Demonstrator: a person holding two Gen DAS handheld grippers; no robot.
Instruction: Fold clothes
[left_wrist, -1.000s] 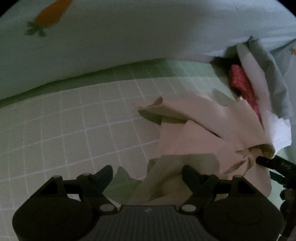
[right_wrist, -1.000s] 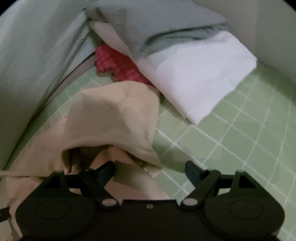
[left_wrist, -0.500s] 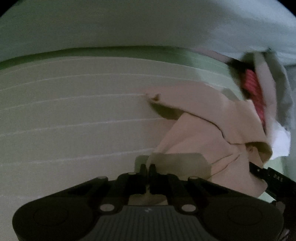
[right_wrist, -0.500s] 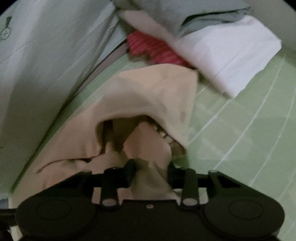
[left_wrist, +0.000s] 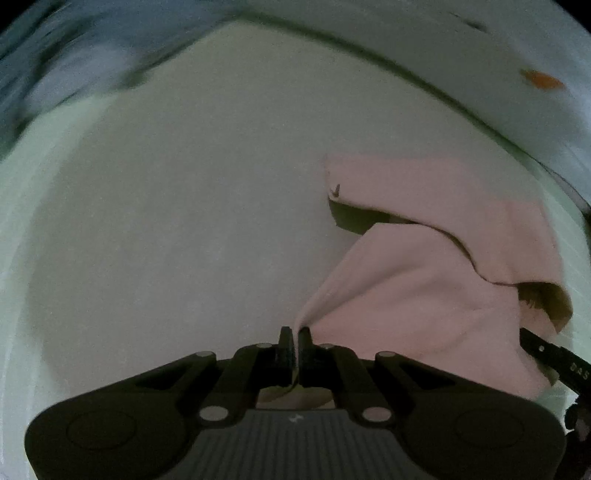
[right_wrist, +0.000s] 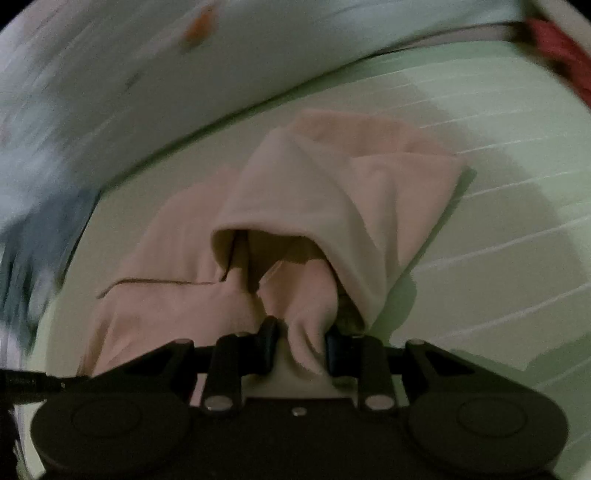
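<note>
**Blur and cut-offs**

Sheet (left_wrist: 147, 221) grid smeared away by motion in left view. Bedding (right_wrist: 55, 166) blurred, print unreadable. Red cloth (right_wrist: 561, 51) cut by frame edge. Garment's (right_wrist: 314, 192) inside fold dark, contents unclear.

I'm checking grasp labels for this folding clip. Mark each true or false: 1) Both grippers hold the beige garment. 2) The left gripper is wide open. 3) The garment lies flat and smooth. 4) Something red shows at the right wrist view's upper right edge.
1) True: the left gripper and right gripper each pinch the beige garment.
2) False: its fingers are shut on a fabric edge.
3) False: it is bunched, with an open fold.
4) True: a blurred red item is there.
</note>
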